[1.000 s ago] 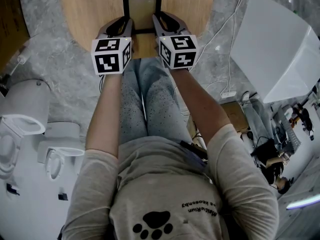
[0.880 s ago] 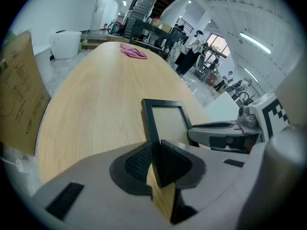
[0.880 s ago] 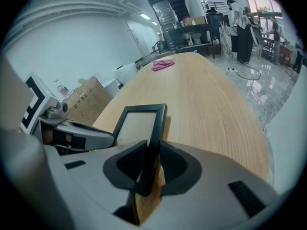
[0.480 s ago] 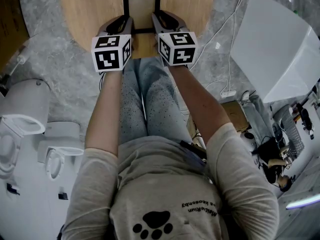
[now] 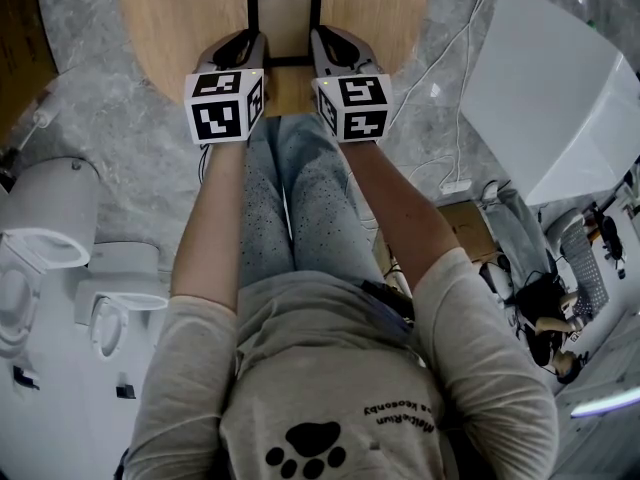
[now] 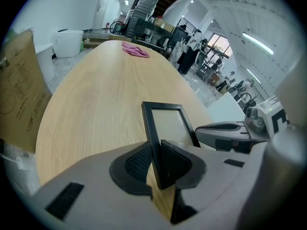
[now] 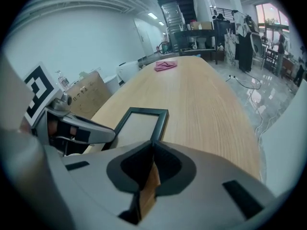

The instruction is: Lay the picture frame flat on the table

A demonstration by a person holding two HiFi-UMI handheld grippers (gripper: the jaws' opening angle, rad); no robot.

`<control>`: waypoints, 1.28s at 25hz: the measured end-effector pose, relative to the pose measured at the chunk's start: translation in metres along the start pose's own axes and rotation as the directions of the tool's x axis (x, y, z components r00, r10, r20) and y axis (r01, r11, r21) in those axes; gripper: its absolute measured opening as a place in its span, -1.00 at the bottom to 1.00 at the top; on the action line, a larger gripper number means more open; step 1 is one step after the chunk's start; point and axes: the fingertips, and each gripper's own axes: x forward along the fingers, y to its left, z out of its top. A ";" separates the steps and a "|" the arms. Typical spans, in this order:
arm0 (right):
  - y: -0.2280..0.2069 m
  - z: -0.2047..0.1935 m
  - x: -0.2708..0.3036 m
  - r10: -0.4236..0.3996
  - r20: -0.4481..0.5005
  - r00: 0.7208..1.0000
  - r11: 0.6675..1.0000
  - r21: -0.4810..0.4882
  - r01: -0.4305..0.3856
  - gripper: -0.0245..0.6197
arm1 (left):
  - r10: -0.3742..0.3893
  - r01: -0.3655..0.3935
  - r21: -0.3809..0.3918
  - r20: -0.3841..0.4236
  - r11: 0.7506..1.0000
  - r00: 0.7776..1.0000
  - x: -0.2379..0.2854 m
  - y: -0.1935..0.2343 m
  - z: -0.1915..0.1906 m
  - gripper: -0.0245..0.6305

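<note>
Looking down, we find the picture frame (image 5: 285, 23) over the near part of the rounded wooden surface (image 5: 170, 28), with one gripper at each of its sides. The left gripper (image 6: 156, 145) has its tongs clamped on the frame's left rail. The black moulding stands between the two ribbed pads, which press on it from both sides.

The right gripper (image 7: 152, 145) has just been closing its tongs. They now stand together, the tips meeting right at the frame's near right corner. We see no part of the frame between the pads, only a strip of wood below them. Whether the tips pinch the corner we cannot tell.

The frame is black with a pale panel and stretches away from us over the wood, its long sides running straight ahead. Whether its far end rests on the surface we cannot tell.

The two marker cubes (image 5: 224, 108) sit side by side above our knees (image 5: 295, 198), roughly the frame's width apart. At the far end of the surface lies a pink cloth (image 6: 135, 50). A cardboard box (image 6: 19, 90) stands beside the surface on our left.
</note>
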 end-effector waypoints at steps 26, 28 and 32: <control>0.019 0.046 -0.067 0.005 -0.003 1.000 0.999 -0.034 -0.005 -0.89 | -0.084 0.082 0.021 0.192 0.996 0.978 -0.076 -0.045 0.049 -0.90; 0.024 0.058 -0.078 0.003 0.016 1.000 0.999 -0.053 -0.002 -0.89 | -0.085 0.079 0.040 0.200 0.996 0.976 -0.088 -0.051 0.058 -0.90; 0.035 0.071 -0.104 0.001 0.040 0.999 0.998 -0.059 0.001 -0.89 | -0.083 0.070 0.070 0.207 0.995 0.975 -0.116 -0.063 0.067 -0.90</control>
